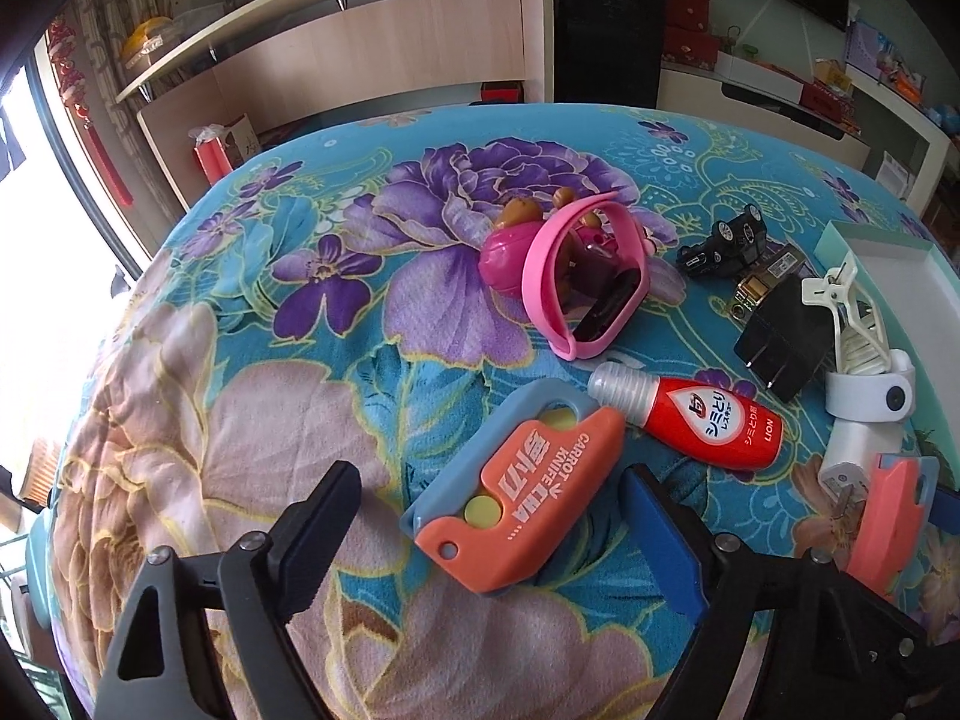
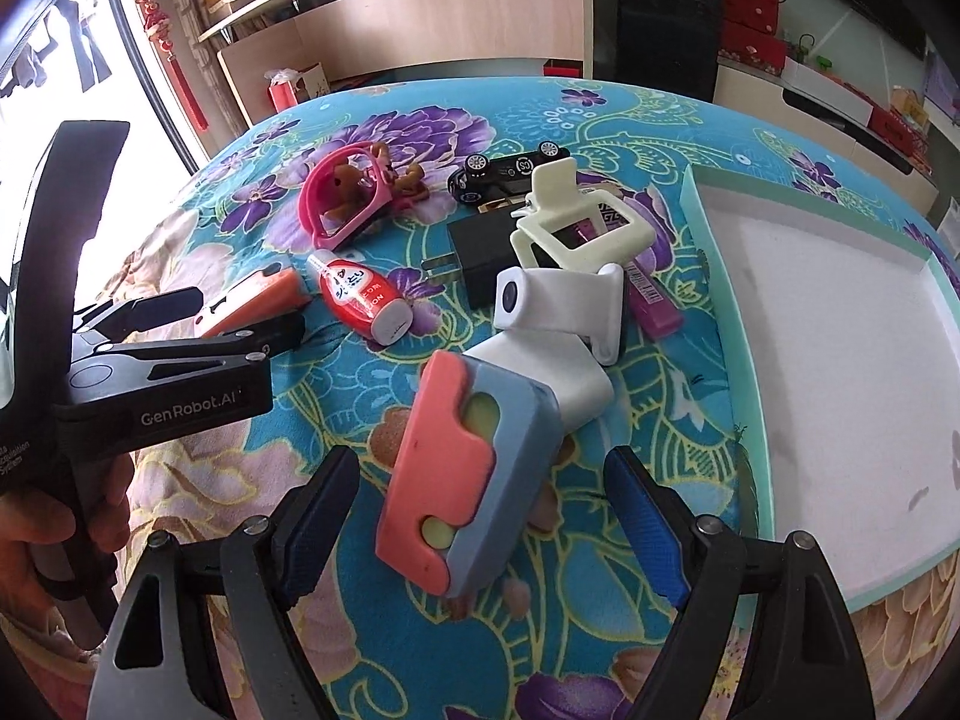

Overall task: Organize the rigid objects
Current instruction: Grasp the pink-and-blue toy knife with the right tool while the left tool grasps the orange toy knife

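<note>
An orange-and-blue carrot knife toy (image 1: 516,486) lies flat on the flowered cloth between the fingers of my left gripper (image 1: 486,510). The jaws stand open, with a gap on the left side. A second carrot knife toy (image 2: 465,480) lies tilted against a white phone holder (image 2: 558,300). My right gripper (image 2: 480,474) straddles it, open, with a gap on both sides. The right wrist view also shows the left gripper (image 2: 249,307) around the first knife (image 2: 264,294). The second knife (image 1: 894,516) appears at the right edge of the left wrist view.
A red bottle (image 1: 690,420), a pink wristband (image 1: 576,282) with a small doll, a black toy car (image 1: 726,240), a black plug (image 1: 780,342) and a purple lighter (image 2: 654,300) lie nearby. A white tray (image 2: 840,360) with a teal rim sits at the right. Shelves stand behind.
</note>
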{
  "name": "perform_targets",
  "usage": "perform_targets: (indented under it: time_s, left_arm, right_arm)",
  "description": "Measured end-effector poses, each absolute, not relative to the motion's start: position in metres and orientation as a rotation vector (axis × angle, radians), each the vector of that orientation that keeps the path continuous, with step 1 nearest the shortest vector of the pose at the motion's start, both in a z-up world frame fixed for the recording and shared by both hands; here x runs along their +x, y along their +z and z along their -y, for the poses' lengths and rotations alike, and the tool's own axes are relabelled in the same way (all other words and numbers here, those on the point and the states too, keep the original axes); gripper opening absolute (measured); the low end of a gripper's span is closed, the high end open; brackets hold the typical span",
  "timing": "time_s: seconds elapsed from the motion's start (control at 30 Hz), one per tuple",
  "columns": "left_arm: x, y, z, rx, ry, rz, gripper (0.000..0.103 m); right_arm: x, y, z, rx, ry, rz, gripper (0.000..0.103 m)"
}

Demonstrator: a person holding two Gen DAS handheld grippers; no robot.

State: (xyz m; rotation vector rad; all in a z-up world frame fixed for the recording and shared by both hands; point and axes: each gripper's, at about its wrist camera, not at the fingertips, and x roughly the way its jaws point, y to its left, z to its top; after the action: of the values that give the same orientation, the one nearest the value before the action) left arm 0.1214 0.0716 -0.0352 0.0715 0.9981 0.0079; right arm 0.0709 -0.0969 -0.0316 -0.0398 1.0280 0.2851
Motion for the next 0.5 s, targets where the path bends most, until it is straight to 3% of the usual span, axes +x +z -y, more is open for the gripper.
perform_targets:
  time_s: [0.27,0.37,0.5]
  left_arm:
    - [0.120,-0.035,-0.066,0.064,-0.027,-1.005,0.067]
    - [0.118,-0.034,-0.062,0.070,-0.040,-1.009,0.056]
    - [0.114,-0.033,-0.058,0.072,-0.034,-1.008,0.050]
  right_arm:
    - [0.067,-0.030,0.101,-0.002,0.312,-1.027,0.048]
    - [0.066,-0.028,0.102,0.010,0.319,-1.025,0.046]
    - [0.066,-0.028,0.106,0.041,0.331,-1.028,0.042]
